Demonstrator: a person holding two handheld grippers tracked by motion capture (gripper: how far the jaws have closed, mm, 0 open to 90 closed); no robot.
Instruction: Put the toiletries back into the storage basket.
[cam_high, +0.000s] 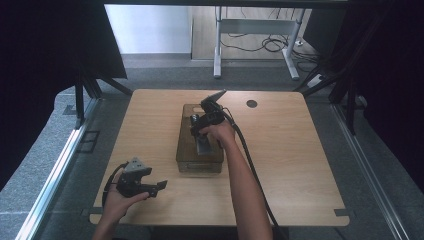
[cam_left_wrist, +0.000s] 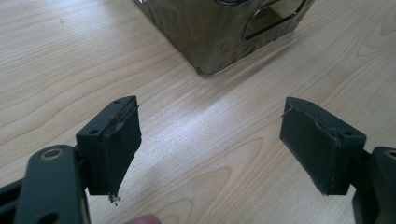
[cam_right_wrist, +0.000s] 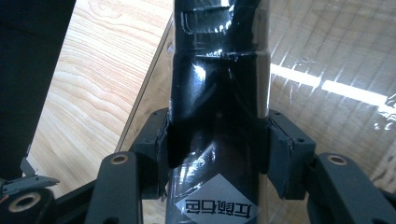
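A clear brown-tinted bin (cam_high: 181, 150) stands in the middle of the wooden table (cam_high: 290, 160). My right gripper (cam_high: 199, 134) is over the bin, pointing down into it. In the right gripper view its jaws (cam_right_wrist: 219, 140) are shut on a glossy black pack (cam_right_wrist: 219, 84) with a white printed label, one pad pressing on each side. The pack (cam_high: 203, 146) hangs inside the bin. My left gripper (cam_high: 159, 187) rests low at the table's near left corner. It is open with nothing between its fingers (cam_left_wrist: 212, 109), facing a corner of the bin (cam_left_wrist: 219, 37).
A round cable hole (cam_high: 251, 103) sits in the table's far right part. The right gripper's cable (cam_high: 252, 170) trails along the forearm to the near edge. A white desk frame (cam_high: 255, 30) stands on the floor beyond; dark curtains flank both sides.
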